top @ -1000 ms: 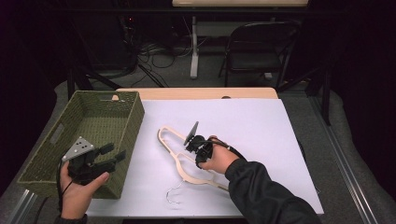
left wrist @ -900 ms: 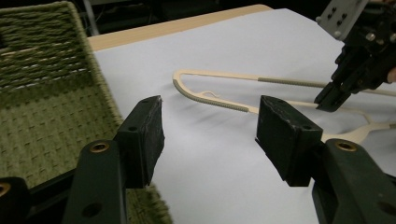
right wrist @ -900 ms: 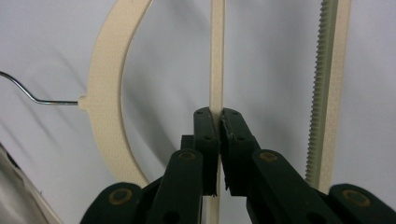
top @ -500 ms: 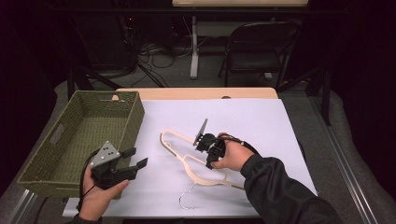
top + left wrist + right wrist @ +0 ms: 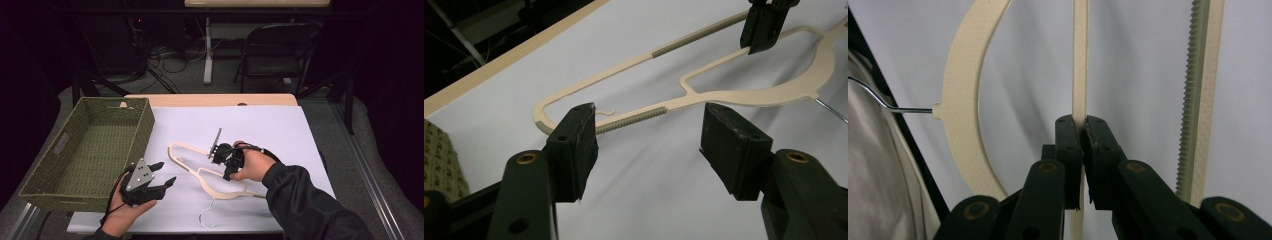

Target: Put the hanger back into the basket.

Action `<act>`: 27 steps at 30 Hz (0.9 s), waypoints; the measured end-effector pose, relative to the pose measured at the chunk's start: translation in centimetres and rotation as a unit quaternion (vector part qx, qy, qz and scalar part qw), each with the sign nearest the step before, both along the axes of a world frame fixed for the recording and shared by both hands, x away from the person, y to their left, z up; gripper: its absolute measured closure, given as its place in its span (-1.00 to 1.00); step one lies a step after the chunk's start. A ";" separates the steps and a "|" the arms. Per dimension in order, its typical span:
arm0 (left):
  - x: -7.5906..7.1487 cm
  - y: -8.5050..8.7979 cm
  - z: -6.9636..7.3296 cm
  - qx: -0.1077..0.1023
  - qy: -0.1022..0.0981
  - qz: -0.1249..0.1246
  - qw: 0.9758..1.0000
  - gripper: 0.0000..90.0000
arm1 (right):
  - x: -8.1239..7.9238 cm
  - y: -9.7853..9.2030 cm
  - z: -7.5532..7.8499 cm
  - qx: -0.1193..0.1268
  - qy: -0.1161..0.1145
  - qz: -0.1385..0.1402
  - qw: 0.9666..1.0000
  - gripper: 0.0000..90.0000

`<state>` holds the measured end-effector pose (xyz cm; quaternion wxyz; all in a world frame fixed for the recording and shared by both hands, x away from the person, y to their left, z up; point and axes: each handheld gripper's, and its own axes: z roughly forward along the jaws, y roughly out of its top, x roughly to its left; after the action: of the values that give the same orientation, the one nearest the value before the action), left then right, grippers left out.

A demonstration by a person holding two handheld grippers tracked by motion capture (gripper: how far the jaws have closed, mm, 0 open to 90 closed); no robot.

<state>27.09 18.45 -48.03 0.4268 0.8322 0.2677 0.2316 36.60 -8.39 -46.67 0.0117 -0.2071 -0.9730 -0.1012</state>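
While your left gripper [image 5: 160, 181] comes in with its fingers [image 5: 574, 145] wide and nothing between them, the hanger [image 5: 200, 172] lies on the tabletop [image 5: 280, 130] just ahead. Your right gripper [image 5: 226, 159] pinches its thin bar tight, so it stays put.

One camera looks down from above the bench [image 5: 280, 130]; two ride the jaws close-up, all sharing the hanger [image 5: 210, 172].

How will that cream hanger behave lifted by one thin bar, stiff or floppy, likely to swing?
The hanger looks like thin moulded plastic: probably light, fairly stiff, slightly springy. The right gripper pinches a slim inner bar off-centre, so it may pivot. The ribbed bar should resist slipping better.
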 end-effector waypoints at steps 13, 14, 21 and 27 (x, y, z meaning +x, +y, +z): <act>0.0 -2.2 -0.9 0.060 -0.022 -0.030 0.998 -0.14 | -0.1 -0.1 1.3 0.011 0.006 0.007 1.000 0.91; 0.0 -2.3 -0.9 0.062 -0.023 -0.032 0.997 -0.14 | -0.1 -0.1 1.3 0.011 0.006 0.007 1.000 0.91; 0.1 -3.4 -1.2 0.076 -0.033 -0.058 0.995 -0.14 | -0.2 0.2 1.2 0.015 0.011 0.012 1.000 0.91; 0.5 -4.4 -1.6 0.088 -0.034 -0.068 0.993 -0.14 | -0.2 0.4 1.2 0.018 0.014 0.013 1.000 0.91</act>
<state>27.55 14.07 -49.66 0.3755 0.8745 0.1745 0.2526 36.43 -7.98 -45.46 0.0301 -0.1957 -0.9734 -0.1153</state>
